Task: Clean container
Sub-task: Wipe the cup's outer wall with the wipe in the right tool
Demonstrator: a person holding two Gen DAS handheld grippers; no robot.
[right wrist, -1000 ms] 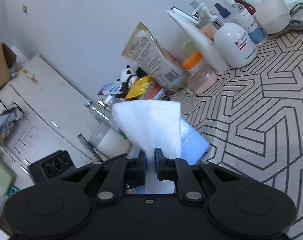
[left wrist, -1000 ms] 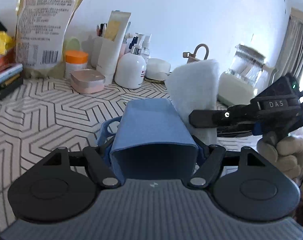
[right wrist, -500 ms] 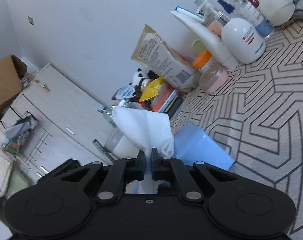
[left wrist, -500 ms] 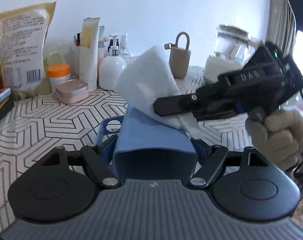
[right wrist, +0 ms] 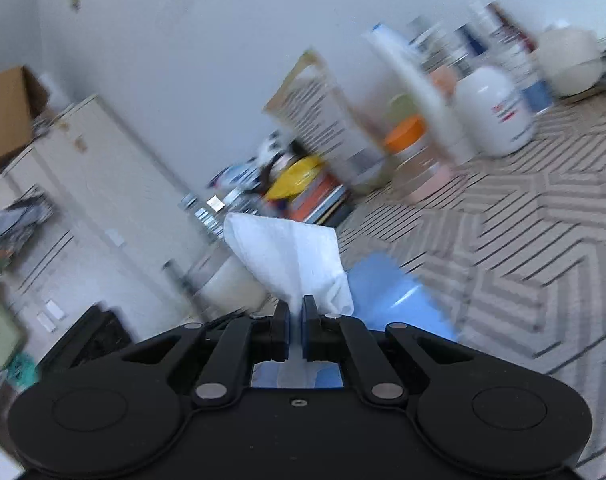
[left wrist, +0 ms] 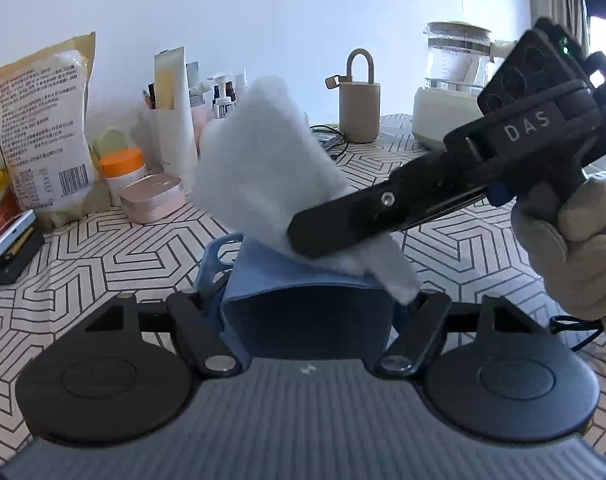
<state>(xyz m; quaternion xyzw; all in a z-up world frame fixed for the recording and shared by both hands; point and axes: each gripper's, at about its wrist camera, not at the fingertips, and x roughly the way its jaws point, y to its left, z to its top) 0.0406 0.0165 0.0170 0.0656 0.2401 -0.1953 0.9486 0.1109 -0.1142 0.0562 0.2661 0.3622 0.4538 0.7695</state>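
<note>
A blue plastic container [left wrist: 303, 280] lies on its side between my left gripper's fingers, its dark opening toward the camera. My left gripper [left wrist: 307, 300] is shut on it. My right gripper [right wrist: 296, 312] is shut on a white cloth [right wrist: 291, 256]; in the left wrist view the right gripper [left wrist: 303, 236] comes in from the right and presses the cloth [left wrist: 263, 168] onto the container's top side. The container also shows as a blue shape in the right wrist view [right wrist: 395, 296], which is motion-blurred.
A patterned tabletop [left wrist: 103, 248] carries a printed pouch [left wrist: 43, 120], an orange-lidded jar [left wrist: 123, 168], a pink case [left wrist: 153, 196], a tall white tube [left wrist: 175, 112], a beige cup with loop handle [left wrist: 359, 108] and a glass kettle [left wrist: 455, 80] along the back wall.
My right gripper has swung left and down, bringing the cloth from beside the container onto its top. The left gripper has kept its hold while its view turned right.
</note>
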